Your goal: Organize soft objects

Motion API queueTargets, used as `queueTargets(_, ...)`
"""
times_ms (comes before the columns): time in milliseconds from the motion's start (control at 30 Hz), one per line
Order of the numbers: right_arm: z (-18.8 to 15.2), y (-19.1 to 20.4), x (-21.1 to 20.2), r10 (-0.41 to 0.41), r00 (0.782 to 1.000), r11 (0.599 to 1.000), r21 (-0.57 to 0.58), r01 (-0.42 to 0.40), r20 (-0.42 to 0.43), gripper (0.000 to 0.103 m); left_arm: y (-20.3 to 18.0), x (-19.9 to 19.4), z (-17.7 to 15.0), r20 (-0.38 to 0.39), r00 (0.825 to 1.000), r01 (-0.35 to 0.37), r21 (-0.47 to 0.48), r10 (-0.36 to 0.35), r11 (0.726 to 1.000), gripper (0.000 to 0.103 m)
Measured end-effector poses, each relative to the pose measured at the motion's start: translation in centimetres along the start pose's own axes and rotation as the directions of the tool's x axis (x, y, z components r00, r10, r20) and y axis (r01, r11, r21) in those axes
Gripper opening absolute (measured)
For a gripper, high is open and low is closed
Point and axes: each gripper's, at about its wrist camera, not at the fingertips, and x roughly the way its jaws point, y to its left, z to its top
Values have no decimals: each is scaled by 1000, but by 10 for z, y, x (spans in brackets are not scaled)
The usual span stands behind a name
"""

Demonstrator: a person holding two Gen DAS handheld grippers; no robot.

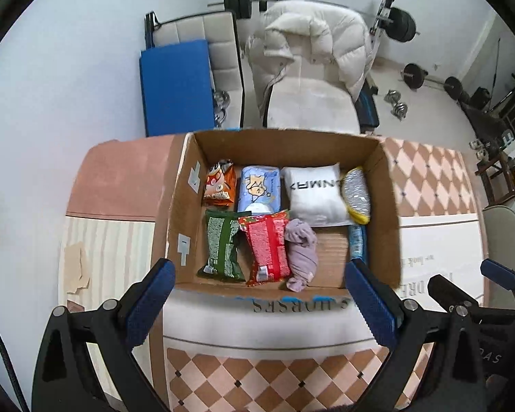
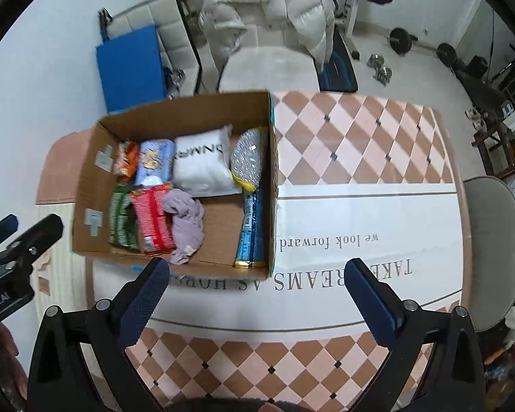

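Gym-room table [image 2: 360, 158] with box [image 1: 388, 206] ahead of both grippers' spread, empty fingers, left gripper [image 1: 257, 295] and right gripper [image 2: 257, 295]; packing looks finished, purple cloth [image 1: 302, 254] lying loose inside, maybe needing tidying next.

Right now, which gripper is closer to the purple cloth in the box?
Left. The left gripper sits open right in front of the purple cloth, at the box's near wall. The right gripper, also open, sits off to the cloth's right.
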Motion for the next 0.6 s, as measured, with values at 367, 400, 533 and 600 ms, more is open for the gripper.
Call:
queueTargets(367,-45,-5,-122,5,985,999,-53,4,171,103,-12,-99,-28,111,993,29,12,-30,1000,101)
queueTargets(400,-47,-4,-131,5,983,998,-59,6,182,103,-13,-108,-30,121,992,27,9,-28,1000,101)
queueTargets(533,-62,-5,-166,8,973,997,-75,10,231,103,-12,-134,-40,146,988,42,-10,-40,999,101)
queueTargets(600,-67,-5,-179,10,968,997,-81,11,252,103,-13,-144,-44,159,986,45,-12,-43,999,101)
